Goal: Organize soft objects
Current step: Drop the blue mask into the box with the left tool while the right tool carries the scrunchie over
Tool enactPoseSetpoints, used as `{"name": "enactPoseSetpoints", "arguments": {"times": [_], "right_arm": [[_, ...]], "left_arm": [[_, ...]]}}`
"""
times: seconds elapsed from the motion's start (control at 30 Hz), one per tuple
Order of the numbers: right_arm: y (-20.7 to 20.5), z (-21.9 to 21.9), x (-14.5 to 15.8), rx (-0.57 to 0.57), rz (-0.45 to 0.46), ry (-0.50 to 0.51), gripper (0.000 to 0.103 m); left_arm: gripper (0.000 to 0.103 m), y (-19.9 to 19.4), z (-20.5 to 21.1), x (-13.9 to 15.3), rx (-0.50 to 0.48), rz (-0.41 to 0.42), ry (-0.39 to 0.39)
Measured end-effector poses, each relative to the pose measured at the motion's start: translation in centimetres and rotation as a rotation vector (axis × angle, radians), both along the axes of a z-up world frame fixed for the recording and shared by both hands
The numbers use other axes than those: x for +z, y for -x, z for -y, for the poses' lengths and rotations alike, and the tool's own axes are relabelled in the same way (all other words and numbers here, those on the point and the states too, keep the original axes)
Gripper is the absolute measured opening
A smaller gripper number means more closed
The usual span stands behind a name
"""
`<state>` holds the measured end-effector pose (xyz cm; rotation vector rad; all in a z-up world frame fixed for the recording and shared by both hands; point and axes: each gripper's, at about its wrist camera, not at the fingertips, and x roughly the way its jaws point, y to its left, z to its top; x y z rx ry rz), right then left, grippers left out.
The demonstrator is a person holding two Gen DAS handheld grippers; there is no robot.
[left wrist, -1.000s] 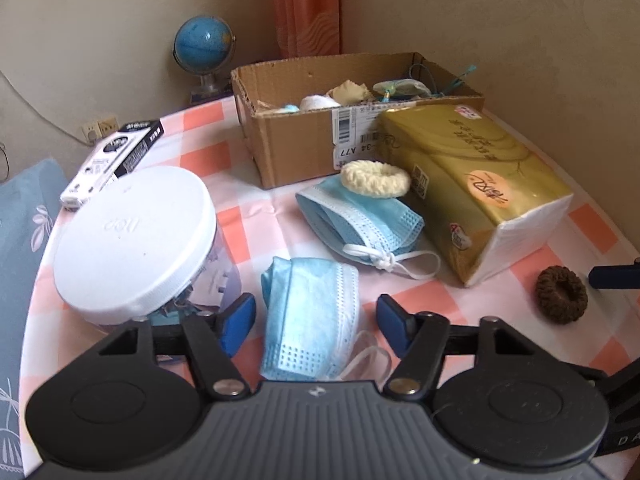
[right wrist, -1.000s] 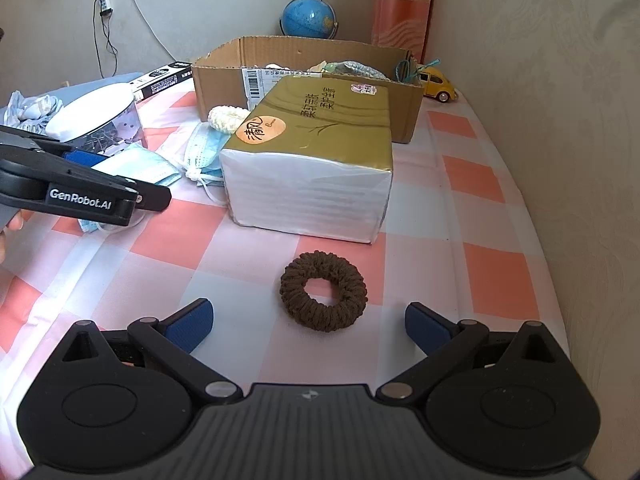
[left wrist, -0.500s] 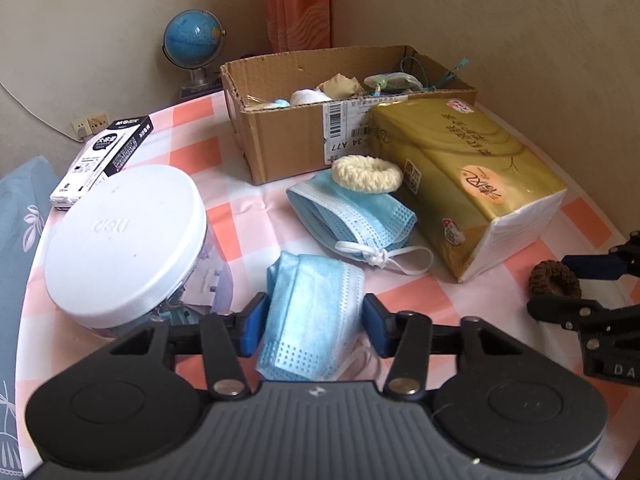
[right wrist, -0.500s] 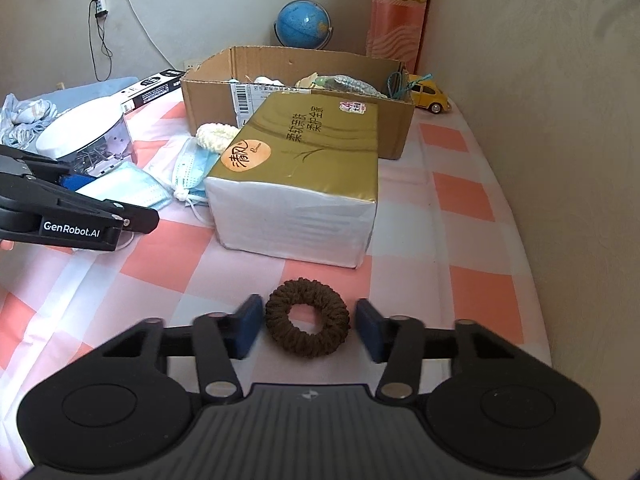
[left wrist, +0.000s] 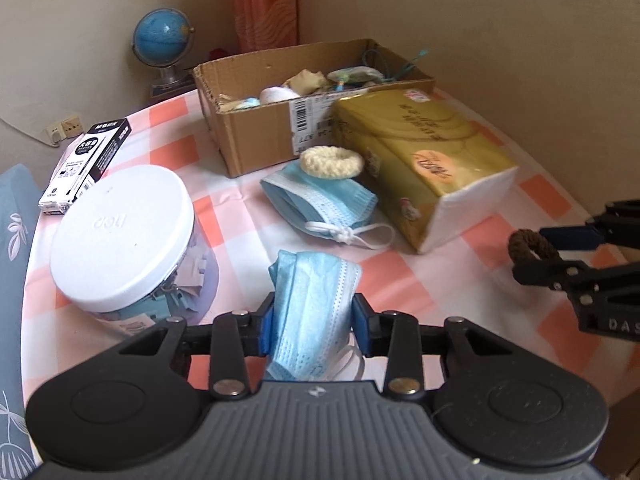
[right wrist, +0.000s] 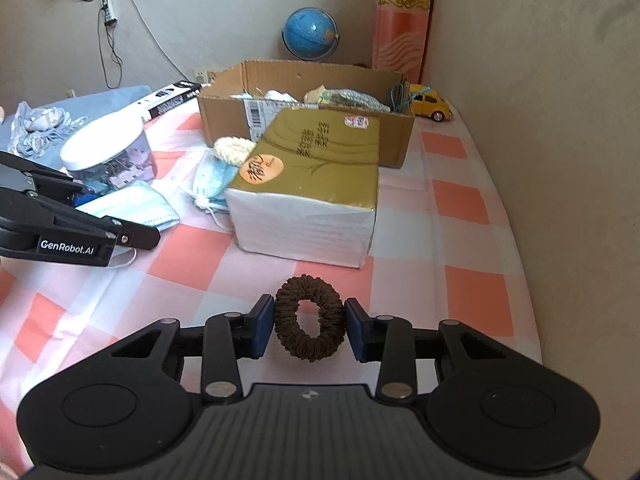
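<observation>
My left gripper [left wrist: 313, 322] is shut on a folded blue face mask [left wrist: 314, 300] and holds it just above the checked tablecloth. My right gripper [right wrist: 309, 326] is shut on a brown hair scrunchie [right wrist: 309, 328], squeezed into an oval and lifted off the cloth; it also shows in the left wrist view [left wrist: 530, 246]. A second blue mask [left wrist: 324, 204] lies on the table with a cream scrunchie [left wrist: 331, 162] on it. An open cardboard box [left wrist: 260, 136] with several soft items stands behind.
A gold tissue pack [left wrist: 424, 164] lies in front of the box. A round white-lidded tub [left wrist: 120, 232] stands at the left, a black-and-white carton [left wrist: 86, 164] behind it. A globe [left wrist: 162, 46] and a yellow toy car [right wrist: 430, 106] are at the back.
Both grippers closed from wide open: the left onto the blue mask, the right onto the brown scrunchie. Both items are now lifted off the cloth.
</observation>
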<state>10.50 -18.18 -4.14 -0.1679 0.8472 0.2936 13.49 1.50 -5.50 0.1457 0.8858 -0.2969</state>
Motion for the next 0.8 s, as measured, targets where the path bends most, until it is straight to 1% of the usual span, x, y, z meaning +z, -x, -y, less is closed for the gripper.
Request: {"name": "enactPoseSetpoints", "arguments": {"times": [0.23, 0.37, 0.47, 0.6, 0.73, 0.8], "right_arm": [[1.4, 0.3, 2.0, 0.034, 0.034, 0.004, 0.043], [1.9, 0.4, 3.4, 0.057, 0.062, -0.001, 0.043], [2.1, 0.4, 4.3, 0.066, 0.084, -0.010, 0.043], [2.2, 0.3, 5.3, 0.074, 0.118, -0.015, 0.043], [1.6, 0.5, 5.9, 0.069, 0.134, -0.029, 0.043], [1.4, 0.6, 6.2, 0.065, 0.143, -0.035, 0.043]], "left_arm": [[0.036, 1.6, -0.6, 2.8, -0.053, -0.011, 0.036], [0.036, 2.0, -0.8, 4.7, -0.080, 0.005, 0.052], [0.036, 1.6, -0.8, 6.0, -0.090, 0.026, 0.061], [0.036, 0.0, -0.8, 7.7, -0.087, 0.066, 0.065], [0.036, -2.8, -0.7, 9.2, -0.073, 0.089, 0.086], [0.036, -4.4, -0.4, 9.9, -0.073, 0.111, 0.082]]}}
